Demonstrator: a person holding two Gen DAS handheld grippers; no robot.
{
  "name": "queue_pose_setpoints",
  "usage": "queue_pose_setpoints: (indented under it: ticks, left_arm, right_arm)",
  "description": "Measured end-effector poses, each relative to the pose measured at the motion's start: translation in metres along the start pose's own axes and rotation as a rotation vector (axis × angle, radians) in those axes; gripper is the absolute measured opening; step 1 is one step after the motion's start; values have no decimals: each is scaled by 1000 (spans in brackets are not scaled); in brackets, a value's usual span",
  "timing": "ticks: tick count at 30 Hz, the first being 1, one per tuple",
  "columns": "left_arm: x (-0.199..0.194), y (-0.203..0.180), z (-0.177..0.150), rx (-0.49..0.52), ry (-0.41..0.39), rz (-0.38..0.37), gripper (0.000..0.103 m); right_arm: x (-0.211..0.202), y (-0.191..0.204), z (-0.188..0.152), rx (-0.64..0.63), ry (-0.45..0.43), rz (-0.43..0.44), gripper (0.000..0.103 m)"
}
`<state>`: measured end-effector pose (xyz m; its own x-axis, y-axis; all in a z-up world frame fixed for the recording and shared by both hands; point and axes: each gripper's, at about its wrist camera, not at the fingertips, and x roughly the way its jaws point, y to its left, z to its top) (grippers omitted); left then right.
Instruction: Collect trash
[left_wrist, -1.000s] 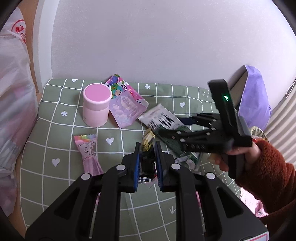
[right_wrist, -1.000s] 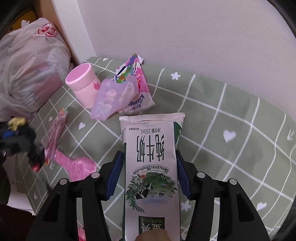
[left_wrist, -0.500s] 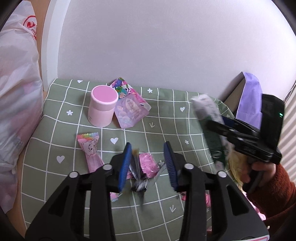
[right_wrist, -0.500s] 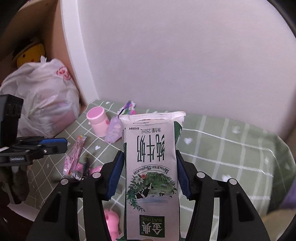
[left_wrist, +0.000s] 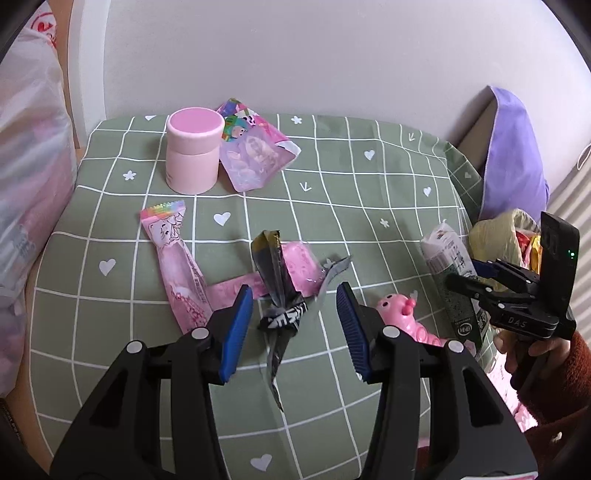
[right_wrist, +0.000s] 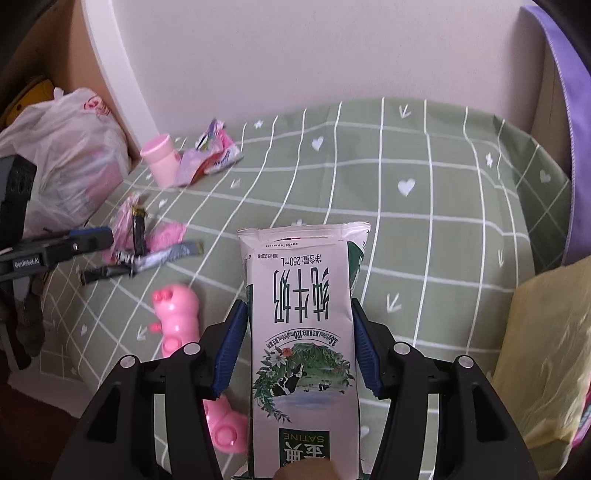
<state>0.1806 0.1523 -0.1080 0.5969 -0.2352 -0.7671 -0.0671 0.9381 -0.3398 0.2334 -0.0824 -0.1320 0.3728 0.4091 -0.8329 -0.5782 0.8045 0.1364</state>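
My right gripper (right_wrist: 295, 347) is clamped on the milk carton (right_wrist: 301, 314); the yellow trash bag (right_wrist: 546, 354) lies just to its right, while my left gripper (left_wrist: 295, 325) is apart.

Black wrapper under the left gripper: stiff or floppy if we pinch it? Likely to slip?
Probably floppy: the black wrapper lies twisted and crumpled on the cloth, ends splayed. Likely very light, being thin film. Its glossy surface may slip, so the open left gripper should probably close on the bunched middle.
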Motion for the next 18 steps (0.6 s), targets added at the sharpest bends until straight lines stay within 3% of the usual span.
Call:
queue_pose_setpoints:
  ticks: [8, 15, 18]
  left_arm:
    - [-1, 7, -5, -34, -1, -8, 45]
    - [-4, 7, -14, -17, 3, 3, 45]
    - [-9, 4, -14, 1, -6, -3, 45]
  right_arm:
    - [19, 5, 7, -15, 93, 16, 52]
    - [44, 17, 25, -113, 154, 18, 55]
    - [30, 17, 30, -99, 83, 7, 54]
